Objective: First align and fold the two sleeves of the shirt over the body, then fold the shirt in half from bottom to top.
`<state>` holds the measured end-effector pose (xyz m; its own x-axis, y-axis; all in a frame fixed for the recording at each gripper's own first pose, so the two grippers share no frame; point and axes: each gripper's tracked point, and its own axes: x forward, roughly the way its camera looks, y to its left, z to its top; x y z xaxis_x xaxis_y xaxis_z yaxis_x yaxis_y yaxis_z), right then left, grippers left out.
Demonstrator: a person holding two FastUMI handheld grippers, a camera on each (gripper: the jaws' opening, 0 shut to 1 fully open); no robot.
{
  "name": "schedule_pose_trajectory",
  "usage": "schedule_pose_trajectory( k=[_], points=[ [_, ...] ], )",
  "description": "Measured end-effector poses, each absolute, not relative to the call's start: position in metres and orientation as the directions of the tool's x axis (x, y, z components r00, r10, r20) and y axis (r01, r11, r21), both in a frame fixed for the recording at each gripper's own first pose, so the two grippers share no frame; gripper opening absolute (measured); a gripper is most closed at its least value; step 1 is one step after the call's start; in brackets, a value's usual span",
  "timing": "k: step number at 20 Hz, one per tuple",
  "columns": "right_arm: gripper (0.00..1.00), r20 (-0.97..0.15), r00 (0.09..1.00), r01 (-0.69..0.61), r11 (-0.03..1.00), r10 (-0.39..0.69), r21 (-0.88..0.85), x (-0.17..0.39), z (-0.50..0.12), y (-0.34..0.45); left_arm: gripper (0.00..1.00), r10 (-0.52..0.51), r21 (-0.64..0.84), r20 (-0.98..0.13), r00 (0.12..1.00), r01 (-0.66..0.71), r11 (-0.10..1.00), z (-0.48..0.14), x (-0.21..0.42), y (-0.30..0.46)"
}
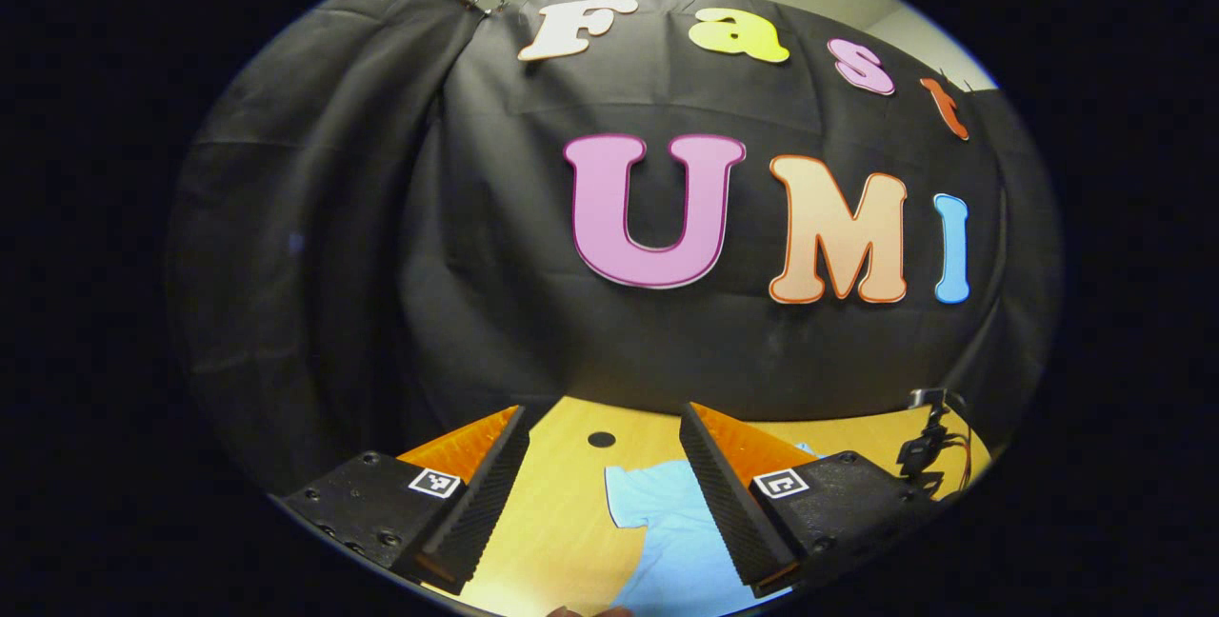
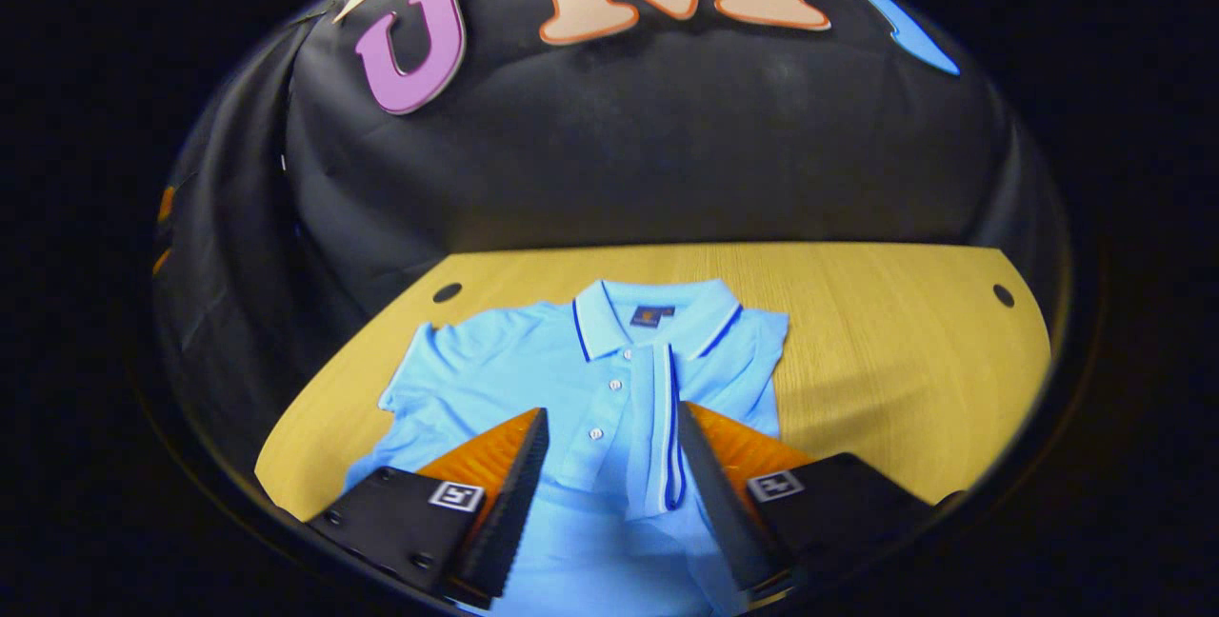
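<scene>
Shirt (image 2: 533,369) lay flat on the table (image 2: 905,360), collar (image 2: 657,312) at the far end from the right gripper (image 2: 609,474), hem running under it toward the holder; long axis ran straight ahead along the fingers. In the right gripper view the sleeve on that gripper's right side was already folded in over the body, its striped cuff (image 2: 662,465) lying btwn the jaws, which stood wide apart w/ nothing held. Other sleeve (image 2: 429,360) was spread out, ahead and to the left.

Left gripper (image 1: 605,493) also hung wide open, empty, above the table edge; that spread sleeve lay just ahead, btwn its fingers and a bit right. Judged the left gripper nearer, so likely its job: take the sleeve edge, fold across toward the placket.
</scene>
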<state>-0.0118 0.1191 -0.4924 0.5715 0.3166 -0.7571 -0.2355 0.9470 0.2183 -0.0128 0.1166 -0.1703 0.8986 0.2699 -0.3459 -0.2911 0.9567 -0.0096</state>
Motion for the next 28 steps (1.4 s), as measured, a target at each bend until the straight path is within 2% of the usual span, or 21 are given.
schedule_pose_trajectory(
  k=[1,2,5,12,15,18,19,20,23,24,27,28],
  points=[
    [0.95,-0.727,0.61,-0.231,0.948,0.316,0.218,-0.007,-0.469,0.115,0.95,0.258,-0.024,-0.379,0.889,-0.288,0.957,-0.188,-0.01,0.118],
    [0.99,-0.698,0.646,-0.225,0.951,0.308,0.212,-0.004,-0.449,0.108,0.95,0.246,-0.039,-0.411,0.878,-0.286,0.957,-0.208,-0.01,0.12],
    [0.98,-0.634,0.73,-0.191,0.967,0.256,0.171,-0.004,-0.391,0.073,0.96,0.213,-0.076,-0.487,0.847,-0.283,0.956,-0.256,-0.005,0.121],
    [0.98,-0.612,0.785,-0.043,0.995,0.092,0.095,-0.05,-0.319,-0.014,0.96,0.142,-0.139,-0.63,0.763,-0.291,0.946,-0.349,0.037,0.114],
    [0.98,-0.625,0.781,0.022,0.998,0.015,0.052,-0.077,-0.311,-0.046,0.96,0.183,-0.082,-0.688,0.702,-0.326,0.942,-0.396,0.047,0.127],
    [0.98,-0.657,0.751,0.053,0.998,-0.055,-0.024,-0.103,-0.31,-0.07,0.96,0.167,-0.062,-0.733,0.659,-0.309,0.949,-0.434,0.055,0.124],
    [0.94,-0.667,0.742,0.057,0.998,-0.066,-0.035,-0.109,-0.309,-0.073,0.96,0.168,-0.053,-0.742,0.649,-0.305,0.951,-0.444,0.058,0.124],
    [0.98,-0.679,0.731,0.057,0.997,-0.076,-0.049,-0.117,-0.309,-0.077,0.96,0.176,-0.049,-0.74,0.649,-0.313,0.948,-0.455,0.064,0.126],
    [0.98,-0.689,0.717,0.053,0.994,-0.103,-0.094,-0.128,-0.301,-0.088,0.96,0.189,-0.051,-0.758,0.624,-0.346,0.937,-0.475,0.071,0.128],
    [0.94,-0.686,0.719,0.057,0.993,-0.11,-0.1,-0.129,-0.297,-0.092,0.96,0.194,-0.048,-0.761,0.619,-0.353,0.935,-0.481,0.073,0.128],
    [0.98,-0.676,0.729,0.063,0.994,-0.109,-0.092,-0.125,-0.287,-0.096,0.96,0.204,-0.033,-0.763,0.614,-0.352,0.935,-0.486,0.076,0.127],
    [0.94,-0.672,0.733,0.062,0.994,-0.105,-0.088,-0.123,-0.286,-0.096,0.96,0.219,-0.014,-0.763,0.608,-0.355,0.935,-0.488,0.075,0.13]
  ],
)
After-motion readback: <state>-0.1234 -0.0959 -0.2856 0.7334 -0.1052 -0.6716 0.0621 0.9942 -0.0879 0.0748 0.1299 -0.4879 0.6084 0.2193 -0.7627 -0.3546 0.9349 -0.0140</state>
